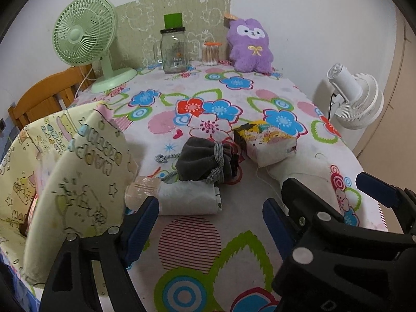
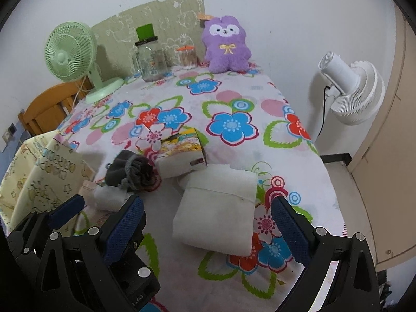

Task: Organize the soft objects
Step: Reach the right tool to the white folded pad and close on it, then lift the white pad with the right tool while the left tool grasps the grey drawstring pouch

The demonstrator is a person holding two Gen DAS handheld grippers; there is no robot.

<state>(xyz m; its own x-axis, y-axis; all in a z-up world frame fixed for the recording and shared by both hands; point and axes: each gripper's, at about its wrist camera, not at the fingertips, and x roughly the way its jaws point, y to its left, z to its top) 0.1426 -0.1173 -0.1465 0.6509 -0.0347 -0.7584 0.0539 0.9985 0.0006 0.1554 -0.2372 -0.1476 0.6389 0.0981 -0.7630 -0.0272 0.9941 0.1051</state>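
Nearest the lens, the left gripper (image 1: 210,218) hovered low over the flowered tablecloth (image 1: 234,247) with its blue-padded fingers (image 1: 141,223) spread wide and holding nothing. Just ahead of its left finger lay a rolled white cloth (image 1: 189,199), touching a grey drawstring pouch (image 1: 205,160) behind it. Past the pouch sat a cartoon-printed tissue pack (image 1: 267,143), set beside the pouch. A pale yellow printed bag (image 1: 78,182) stood open at the table's left edge.

In the right wrist view, the right gripper (image 2: 208,226) also stood wide and empty, its fingers flanking a folded white towel (image 2: 218,210) without touching it. The towel lay just in front of the tissue pack.

At the far end of the table stood a green desk fan (image 1: 83,36), a glass jar (image 1: 174,49), a cotton swab tub (image 1: 210,53) and a purple plush toy (image 1: 249,45). A white fan (image 2: 348,88) stood off the table to the right.
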